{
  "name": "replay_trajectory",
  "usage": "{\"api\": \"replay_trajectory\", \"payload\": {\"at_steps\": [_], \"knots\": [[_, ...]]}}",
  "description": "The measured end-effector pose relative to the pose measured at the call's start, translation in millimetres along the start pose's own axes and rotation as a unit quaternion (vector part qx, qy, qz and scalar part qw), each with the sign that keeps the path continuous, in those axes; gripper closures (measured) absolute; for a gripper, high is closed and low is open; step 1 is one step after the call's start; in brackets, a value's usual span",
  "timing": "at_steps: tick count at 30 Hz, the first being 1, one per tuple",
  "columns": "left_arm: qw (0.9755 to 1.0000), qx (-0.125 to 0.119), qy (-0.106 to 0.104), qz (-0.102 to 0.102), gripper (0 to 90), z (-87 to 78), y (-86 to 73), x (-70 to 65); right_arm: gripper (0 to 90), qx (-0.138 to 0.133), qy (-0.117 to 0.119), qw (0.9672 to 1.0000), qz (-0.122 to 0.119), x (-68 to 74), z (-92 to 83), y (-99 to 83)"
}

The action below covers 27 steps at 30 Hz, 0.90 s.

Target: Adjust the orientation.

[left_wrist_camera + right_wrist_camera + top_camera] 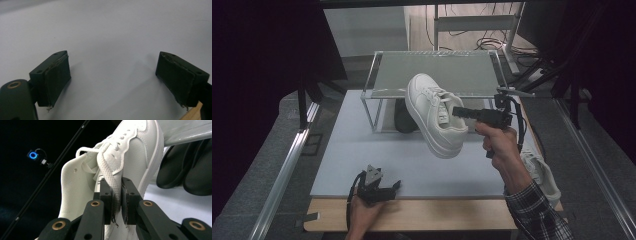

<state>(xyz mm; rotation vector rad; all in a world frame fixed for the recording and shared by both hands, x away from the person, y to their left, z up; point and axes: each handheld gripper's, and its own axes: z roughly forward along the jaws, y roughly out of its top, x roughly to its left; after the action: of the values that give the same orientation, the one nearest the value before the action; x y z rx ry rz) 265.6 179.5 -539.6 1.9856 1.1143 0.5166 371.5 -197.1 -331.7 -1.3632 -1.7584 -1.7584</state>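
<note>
A white sneaker [432, 114] hangs in the air in front of the glass shelf, toe up toward the shelf top and heel low. My right gripper [458, 111] is shut on the sneaker's side wall near the collar; in the right gripper view the pads [116, 200] pinch the white sneaker [130, 157] and a lace. My left gripper [388, 188] rests at the near edge of the white mat, held by a hand. In the left gripper view its jaws [112, 80] stand open over the bare mat with nothing between them.
A glass shelf on a metal frame [432, 70] stands at the back of the white mat [362, 160]. Dark shoes [404, 119] sit under it, seen as black shoes [185, 167] in the right gripper view. A second white sneaker [539, 172] lies at the table's right edge.
</note>
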Motion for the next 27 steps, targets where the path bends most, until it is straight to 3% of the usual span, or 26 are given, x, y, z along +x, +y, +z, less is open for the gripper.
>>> {"api": "replay_trajectory", "payload": {"at_steps": [21,27], "knots": [[1.0,0.0,0.0,-0.001,12.2,0.1,0.0,-0.1,80.5,-0.033,-0.037,0.9986,0.018,-10.7,21.2,26.2],[1.0,0.0,0.0,-0.001,12.2,0.0,0.0,-0.1,80.5,-0.034,-0.047,0.9982,0.013,-11.6,27.7,31.7]]}}
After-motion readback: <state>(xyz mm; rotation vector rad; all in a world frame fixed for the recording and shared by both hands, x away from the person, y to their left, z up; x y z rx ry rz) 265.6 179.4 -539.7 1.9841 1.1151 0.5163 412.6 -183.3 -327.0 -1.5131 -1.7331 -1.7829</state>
